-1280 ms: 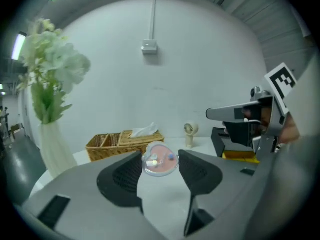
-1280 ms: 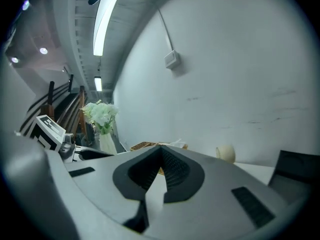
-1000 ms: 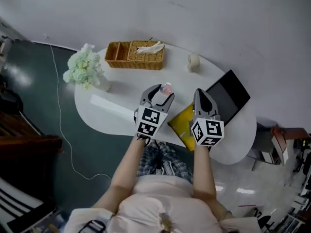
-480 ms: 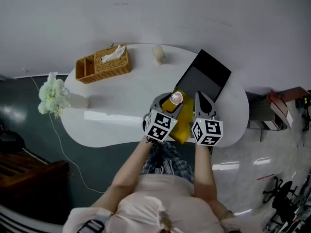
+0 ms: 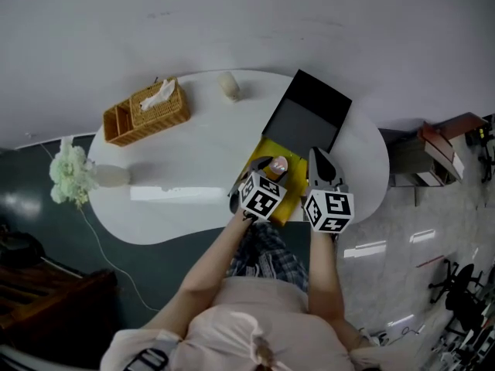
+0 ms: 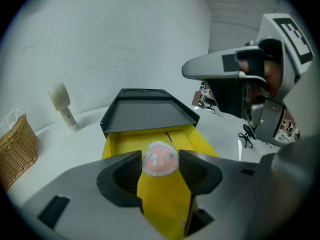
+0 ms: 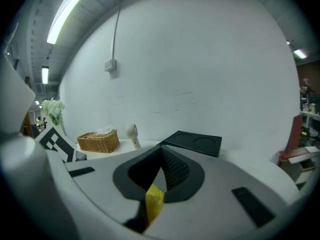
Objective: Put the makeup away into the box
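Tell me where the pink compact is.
In the left gripper view the pink compact sits centre frame, pinched between the jaws of the left hand-held gripper, above the open yellow box and in front of its black lid.

A round pink makeup compact (image 6: pixel 160 159) sits between my left tongs (image 5: pixel 271 167), over the open yellow box (image 6: pixel 122 145); its flat black lid (image 6: pixel 145 114) lies just beyond.

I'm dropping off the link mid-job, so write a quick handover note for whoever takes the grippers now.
Left gripper: shut on the round pink compact, held over the yellow box.
Right gripper: shut, empty, beside the box.
Black lid: open, behind the box.
Done: compact picked up.
Left: lower it into the box and release.
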Demonstrator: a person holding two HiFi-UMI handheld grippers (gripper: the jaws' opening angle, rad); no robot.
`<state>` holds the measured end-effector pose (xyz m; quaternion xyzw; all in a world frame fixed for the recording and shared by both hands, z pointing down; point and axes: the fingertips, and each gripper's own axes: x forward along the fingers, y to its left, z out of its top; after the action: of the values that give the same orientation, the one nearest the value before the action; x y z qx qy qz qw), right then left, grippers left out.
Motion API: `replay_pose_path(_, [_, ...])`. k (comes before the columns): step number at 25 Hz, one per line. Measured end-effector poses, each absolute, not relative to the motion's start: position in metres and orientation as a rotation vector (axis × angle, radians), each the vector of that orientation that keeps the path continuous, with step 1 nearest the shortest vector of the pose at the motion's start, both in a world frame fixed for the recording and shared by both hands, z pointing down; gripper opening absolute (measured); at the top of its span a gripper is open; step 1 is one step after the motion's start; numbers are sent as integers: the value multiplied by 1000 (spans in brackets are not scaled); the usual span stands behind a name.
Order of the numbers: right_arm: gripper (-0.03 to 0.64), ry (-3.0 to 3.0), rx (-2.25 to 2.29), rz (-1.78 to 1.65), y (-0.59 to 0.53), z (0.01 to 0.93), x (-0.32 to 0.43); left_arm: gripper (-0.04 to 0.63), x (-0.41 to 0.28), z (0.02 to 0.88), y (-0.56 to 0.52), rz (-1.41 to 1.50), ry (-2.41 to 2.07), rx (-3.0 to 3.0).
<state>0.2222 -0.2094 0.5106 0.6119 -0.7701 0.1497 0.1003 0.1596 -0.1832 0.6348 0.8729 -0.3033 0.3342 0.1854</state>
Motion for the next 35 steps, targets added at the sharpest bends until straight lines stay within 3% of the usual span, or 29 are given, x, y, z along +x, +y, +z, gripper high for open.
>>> replay_pose_path(7, [15, -2269, 1811, 445, -207, 512, 229, 250, 163, 659, -178, 1022, -791, 2395])
replay_pose_path(11, [15, -2276, 1812, 447, -206, 511, 230, 380, 165, 639, -176, 897, -810, 2461])
replay_pose_path(13, [15, -2279, 1814, 448, -208, 511, 231, 396, 162, 622, -176, 820, -828, 2504])
replay_pose_path(21, [15, -2289, 1802, 452, -211, 513, 227, 399, 143, 599, -185, 719, -897, 2513])
replay_pose_path(27, [15, -2301, 1807, 428, -215, 504, 229, 394, 104, 560, -216, 487, -1075, 2456])
replay_pose_path(35, [15, -2376, 1820, 320, -229, 462, 227, 162, -17, 460, -251, 175, -1576, 2362])
